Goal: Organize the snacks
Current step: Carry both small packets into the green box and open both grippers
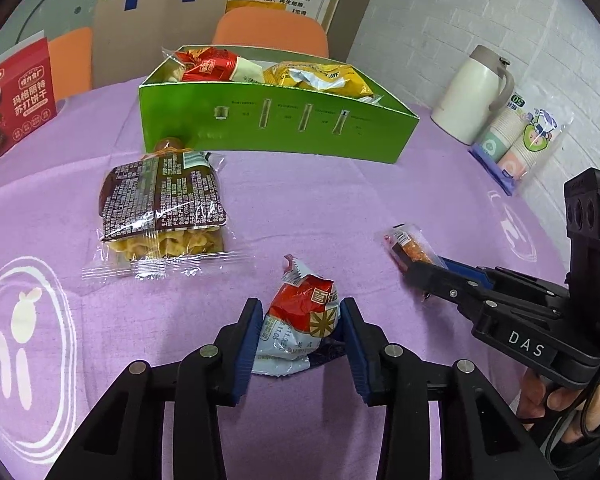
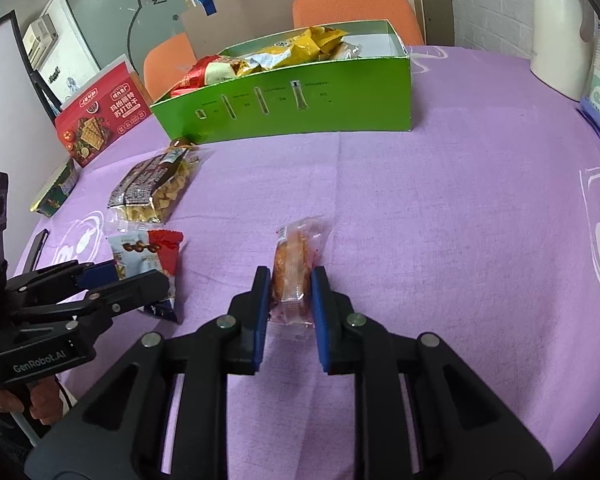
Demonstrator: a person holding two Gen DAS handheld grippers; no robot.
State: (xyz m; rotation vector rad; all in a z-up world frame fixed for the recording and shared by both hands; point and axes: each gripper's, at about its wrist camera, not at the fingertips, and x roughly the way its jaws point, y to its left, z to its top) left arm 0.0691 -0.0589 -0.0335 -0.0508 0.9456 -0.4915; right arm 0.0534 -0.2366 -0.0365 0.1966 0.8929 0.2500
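A red, white and blue snack packet [image 1: 300,320] lies on the purple tablecloth, and my left gripper [image 1: 301,309] is shut on it, pads pressing both sides. In the right wrist view the same packet [image 2: 148,254] sits in the left gripper [image 2: 140,276]. My right gripper [image 2: 291,277] is shut on an orange snack in a clear wrapper [image 2: 294,264], which also rests on the cloth. The left wrist view shows that snack [image 1: 410,246] at the right gripper [image 1: 414,270]. Behind stands an open green box [image 1: 276,128] [image 2: 292,100] holding red and yellow packets. A brown bag of crisps [image 1: 164,204] [image 2: 156,188] lies left of centre.
A red cracker box [image 1: 16,100] [image 2: 100,116] stands at the far left. A white jug [image 1: 472,96] and a pack of paper cups [image 1: 516,140] stand at the right. Orange chairs [image 2: 352,4] and a paper bag [image 1: 160,36] are behind the table. A phone [image 2: 36,248] lies near the left edge.
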